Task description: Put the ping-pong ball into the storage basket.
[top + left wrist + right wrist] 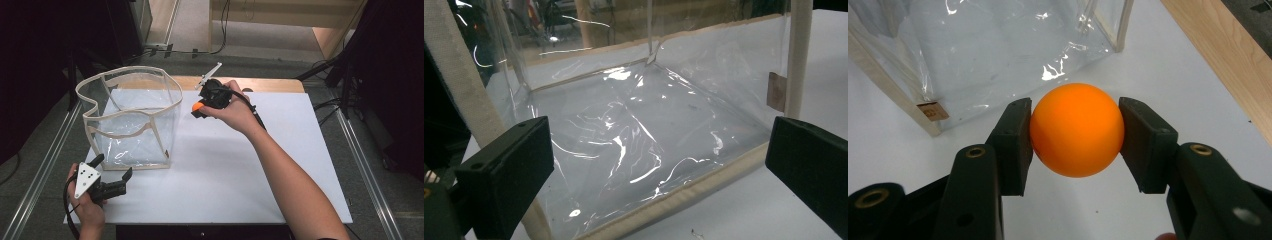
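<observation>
An orange ball (1076,129) is clamped between the two black jaws of my right gripper (1076,137), which is shut on it. From above, the ball (198,106) and right gripper (199,109) hang over the white sheet just right of a clear plastic bag (131,117) with cream fabric trim. The bag stands upright with its mouth open. My left gripper (112,169) rests near the bag's front left corner, jaws wide apart with nothing between them. Its own view looks into the bag's clear wall (634,145) between the spread jaws of the left gripper (659,172).
A white sheet (240,165) covers the table, with a wooden strip (270,84) along the far edge. Metal rails (365,165) run down both sides. A small tan label (932,111) sits on the bag's trim. Dark equipment and cables lie beyond the table.
</observation>
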### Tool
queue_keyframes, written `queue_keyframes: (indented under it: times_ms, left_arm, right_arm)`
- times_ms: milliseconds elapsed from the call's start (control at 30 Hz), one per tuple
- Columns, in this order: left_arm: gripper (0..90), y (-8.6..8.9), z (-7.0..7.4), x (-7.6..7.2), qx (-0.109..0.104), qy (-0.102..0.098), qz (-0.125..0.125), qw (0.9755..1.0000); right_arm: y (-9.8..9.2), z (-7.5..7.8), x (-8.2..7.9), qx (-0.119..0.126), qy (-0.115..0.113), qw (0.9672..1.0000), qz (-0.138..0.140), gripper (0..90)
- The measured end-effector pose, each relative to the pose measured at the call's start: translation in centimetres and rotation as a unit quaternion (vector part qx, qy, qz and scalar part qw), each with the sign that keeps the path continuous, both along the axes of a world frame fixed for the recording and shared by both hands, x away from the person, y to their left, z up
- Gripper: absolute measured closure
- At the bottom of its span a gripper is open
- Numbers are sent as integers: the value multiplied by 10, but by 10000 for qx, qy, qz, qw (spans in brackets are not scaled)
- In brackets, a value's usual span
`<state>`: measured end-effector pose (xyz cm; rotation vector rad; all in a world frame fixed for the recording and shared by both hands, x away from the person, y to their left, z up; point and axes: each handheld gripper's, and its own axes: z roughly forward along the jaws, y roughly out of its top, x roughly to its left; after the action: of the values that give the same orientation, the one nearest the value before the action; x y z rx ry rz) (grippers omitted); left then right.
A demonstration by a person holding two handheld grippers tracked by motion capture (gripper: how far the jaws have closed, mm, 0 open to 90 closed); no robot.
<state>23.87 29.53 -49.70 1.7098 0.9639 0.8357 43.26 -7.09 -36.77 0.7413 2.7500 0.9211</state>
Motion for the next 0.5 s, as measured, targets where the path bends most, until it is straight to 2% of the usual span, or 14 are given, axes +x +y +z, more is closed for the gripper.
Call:
queue_keyframes:
  times_ms: [500]
  left_arm:
    - [0,0,0,0,-1,4,-5,10000]
  right_arm:
    - [6,19,3,58,-35,9999,123,481]
